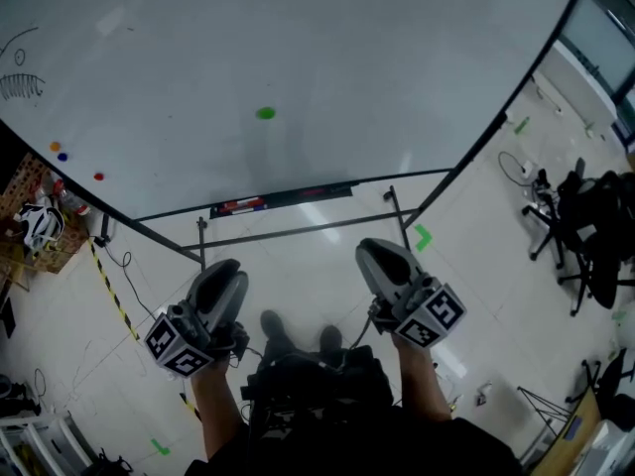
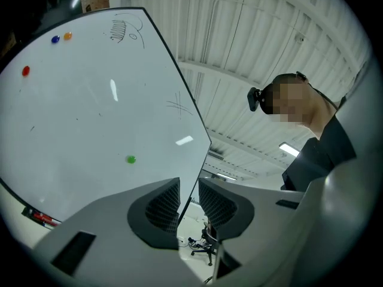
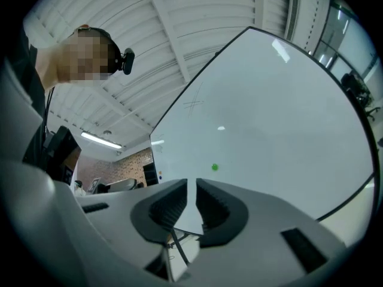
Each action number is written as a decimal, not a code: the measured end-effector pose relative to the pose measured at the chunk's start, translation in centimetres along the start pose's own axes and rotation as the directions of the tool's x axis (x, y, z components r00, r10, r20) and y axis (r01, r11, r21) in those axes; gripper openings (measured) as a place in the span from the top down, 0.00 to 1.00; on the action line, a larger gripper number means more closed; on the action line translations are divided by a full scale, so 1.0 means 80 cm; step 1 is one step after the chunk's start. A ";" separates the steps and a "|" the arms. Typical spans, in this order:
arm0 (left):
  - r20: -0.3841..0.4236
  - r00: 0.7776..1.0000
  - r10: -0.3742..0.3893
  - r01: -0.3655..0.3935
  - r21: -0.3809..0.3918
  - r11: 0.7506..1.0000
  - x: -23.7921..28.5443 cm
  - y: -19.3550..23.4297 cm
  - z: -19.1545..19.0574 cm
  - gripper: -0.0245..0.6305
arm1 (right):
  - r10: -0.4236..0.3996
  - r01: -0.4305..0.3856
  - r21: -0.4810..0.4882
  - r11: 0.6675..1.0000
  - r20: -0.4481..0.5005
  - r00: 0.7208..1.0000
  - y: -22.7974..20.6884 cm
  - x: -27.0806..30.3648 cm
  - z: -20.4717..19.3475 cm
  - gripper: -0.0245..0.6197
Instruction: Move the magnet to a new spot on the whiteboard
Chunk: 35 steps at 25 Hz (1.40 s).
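The green magnet sticks to the whiteboard near its middle. It also shows as a small green dot in the left gripper view and as the same green magnet in the right gripper view. Both grippers hang low in front of the board's stand, well short of the magnet. My left gripper has its jaws a narrow gap apart with nothing between them. My right gripper also holds nothing, its jaws slightly apart.
Red, blue and orange magnets sit at the board's lower left, beside a scribble. A marker tray runs along the bottom edge. Office chairs stand at the right. Striped floor tape lies at the left.
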<state>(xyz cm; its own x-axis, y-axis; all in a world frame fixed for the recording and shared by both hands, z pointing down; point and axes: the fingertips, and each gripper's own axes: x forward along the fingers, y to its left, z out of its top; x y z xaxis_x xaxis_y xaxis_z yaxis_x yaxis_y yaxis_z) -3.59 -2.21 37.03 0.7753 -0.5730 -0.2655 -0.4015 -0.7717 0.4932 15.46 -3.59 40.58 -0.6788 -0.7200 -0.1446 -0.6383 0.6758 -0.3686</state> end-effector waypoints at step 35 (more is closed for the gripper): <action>0.023 0.996 -0.081 0.082 -0.049 0.995 -0.055 0.198 0.119 0.81 | -0.514 0.445 -0.590 0.674 0.058 0.856 -0.074 0.307 0.009 0.73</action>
<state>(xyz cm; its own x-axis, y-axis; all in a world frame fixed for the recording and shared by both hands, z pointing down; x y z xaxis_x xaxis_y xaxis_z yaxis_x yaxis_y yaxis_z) -18.01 -14.51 38.11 0.7936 -0.5150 -0.3240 -0.3121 -0.8017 0.5098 2.84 -25.37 38.55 -0.2317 -0.9727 0.0121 -0.9462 0.2282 0.2295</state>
